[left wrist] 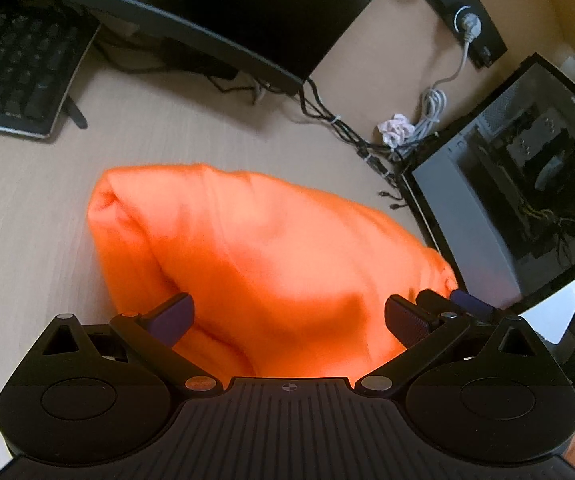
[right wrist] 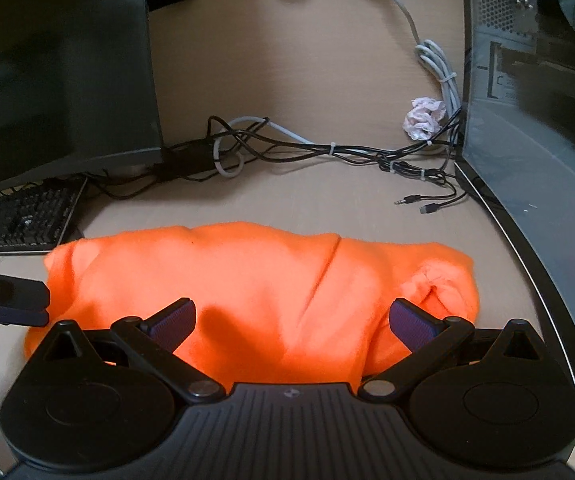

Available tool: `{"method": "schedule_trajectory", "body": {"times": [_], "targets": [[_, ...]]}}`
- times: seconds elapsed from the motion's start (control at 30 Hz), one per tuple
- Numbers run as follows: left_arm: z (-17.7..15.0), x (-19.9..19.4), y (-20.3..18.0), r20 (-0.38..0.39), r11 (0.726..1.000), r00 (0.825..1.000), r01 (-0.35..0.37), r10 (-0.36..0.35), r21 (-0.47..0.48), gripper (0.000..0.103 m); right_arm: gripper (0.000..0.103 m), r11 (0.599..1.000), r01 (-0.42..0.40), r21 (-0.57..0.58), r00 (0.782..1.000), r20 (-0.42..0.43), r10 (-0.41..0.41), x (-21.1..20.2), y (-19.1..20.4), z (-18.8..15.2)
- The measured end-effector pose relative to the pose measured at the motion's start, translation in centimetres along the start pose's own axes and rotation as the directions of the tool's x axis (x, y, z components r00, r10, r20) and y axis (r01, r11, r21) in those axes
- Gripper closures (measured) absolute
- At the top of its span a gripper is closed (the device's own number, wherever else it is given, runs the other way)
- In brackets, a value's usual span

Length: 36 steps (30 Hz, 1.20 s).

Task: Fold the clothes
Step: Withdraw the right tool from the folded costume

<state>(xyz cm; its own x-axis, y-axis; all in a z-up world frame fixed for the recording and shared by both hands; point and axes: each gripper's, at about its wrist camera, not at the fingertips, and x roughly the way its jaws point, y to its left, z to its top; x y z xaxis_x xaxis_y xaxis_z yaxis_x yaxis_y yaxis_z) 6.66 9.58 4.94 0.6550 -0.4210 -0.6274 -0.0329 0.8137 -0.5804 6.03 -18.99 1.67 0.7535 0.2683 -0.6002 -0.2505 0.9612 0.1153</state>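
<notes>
You are holding your left gripper wide apart over the near edge of the orange garment, nothing clamped between its fingers; the cloth is bulging up in the gap and reaching right back to the gripper body. Your right gripper is spread just as wide over the same garment, gripping nothing. The garment is lying in a folded, puffy bundle on the pale tabletop, directly ahead of both grippers.

From the right wrist view, the left gripper's fingers are sitting at the left end of the bundle, touching or nearly touching the cloth; whether they touch cannot be told. From the left wrist view, the right gripper's purple pad is showing just beyond your left gripper's right finger.

Things are crowding the space ahead. A computer case with a glass side is standing close to the right of the garment, its lower corner near the cloth. A tangle of black cables is running across the tabletop beyond the bundle, with two loose plugs lying ahead and to the right. A crumpled tissue is sitting by a grey cord near the case. A monitor is standing ahead to the left, a keyboard beneath it.
</notes>
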Motion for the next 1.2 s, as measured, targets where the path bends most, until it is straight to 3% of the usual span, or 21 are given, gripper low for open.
{"method": "schedule_trajectory", "body": {"times": [0.2, 0.5, 1.0, 1.13, 1.2], "targets": [[-0.5, 0.2, -0.1, -0.019, 1.000, 1.000, -0.010, 0.010, 0.009, 0.000, 0.000, 1.000, 0.020, -0.002, 1.000, 0.017, -0.020, -0.2, 0.0, 0.2], [-0.5, -0.8, 0.1, 0.010, 1.000, 1.000, -0.026, 0.027, -0.015, 0.000, 0.000, 0.998, -0.027, -0.064, 0.998, 0.056, 0.030, -0.5, 0.9, 0.9], [-0.5, -0.3, 0.3, -0.019, 0.999, 0.998, -0.052, 0.052, -0.015, 0.000, 0.000, 1.000, -0.010, -0.012, 0.997, 0.080, 0.011, 0.2, 0.0, 1.3], [-0.3, -0.1, 0.4, -0.020, 0.998, 0.998, -0.056, 0.056, 0.000, 0.000, 0.000, 0.999, -0.027, -0.046, 0.997, 0.072, 0.030, 0.4, 0.7, 1.2], [-0.2, 0.0, 0.6, -0.016, 0.998, 0.998, -0.067, 0.067, -0.003, 0.000, 0.000, 0.990, -0.064, -0.123, 0.994, 0.079, 0.074, 0.1, 1.6, 1.0]]}}
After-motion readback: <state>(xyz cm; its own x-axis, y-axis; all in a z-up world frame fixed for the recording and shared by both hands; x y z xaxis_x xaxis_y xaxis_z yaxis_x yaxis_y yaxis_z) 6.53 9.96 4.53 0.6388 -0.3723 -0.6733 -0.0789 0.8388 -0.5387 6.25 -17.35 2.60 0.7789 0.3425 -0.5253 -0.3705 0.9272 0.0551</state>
